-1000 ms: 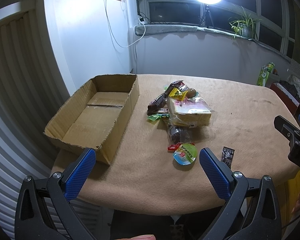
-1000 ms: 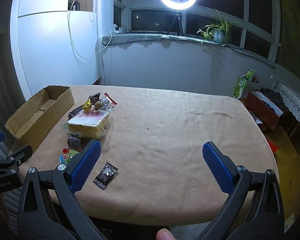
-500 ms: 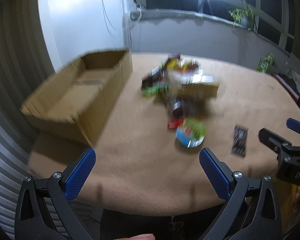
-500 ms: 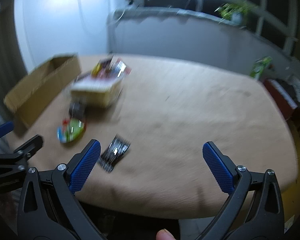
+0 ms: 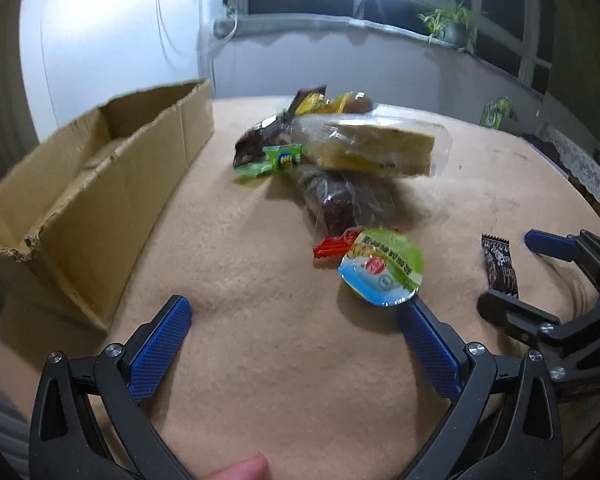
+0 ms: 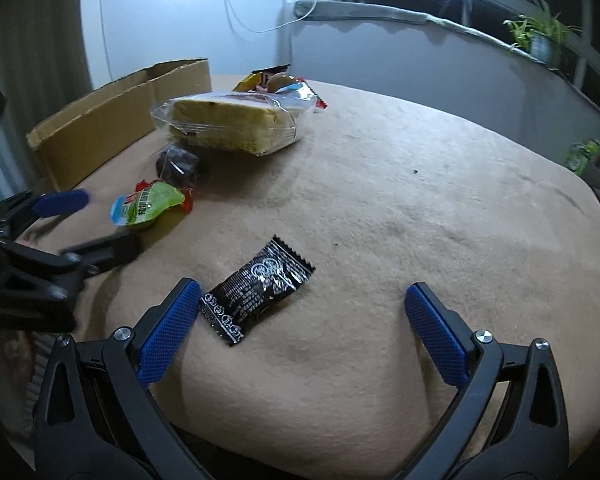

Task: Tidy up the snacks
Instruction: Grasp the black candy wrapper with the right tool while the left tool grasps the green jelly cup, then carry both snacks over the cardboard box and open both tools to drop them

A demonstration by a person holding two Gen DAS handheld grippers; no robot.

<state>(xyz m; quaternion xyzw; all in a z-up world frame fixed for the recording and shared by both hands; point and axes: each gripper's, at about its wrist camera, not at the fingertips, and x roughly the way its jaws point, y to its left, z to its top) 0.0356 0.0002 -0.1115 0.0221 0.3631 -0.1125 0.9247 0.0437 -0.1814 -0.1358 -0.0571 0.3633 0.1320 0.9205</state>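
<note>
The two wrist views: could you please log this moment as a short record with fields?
surface: table under a beige cloth
container: cardboard box, open
snack pile: wrapped cake on top
near left gripper: jelly cup
near right gripper: black packet
grippers: both open, holding nothing

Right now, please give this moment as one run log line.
left gripper: open, near jelly cup | right gripper: open, at black packet | cardboard box: no snacks seen inside
</note>
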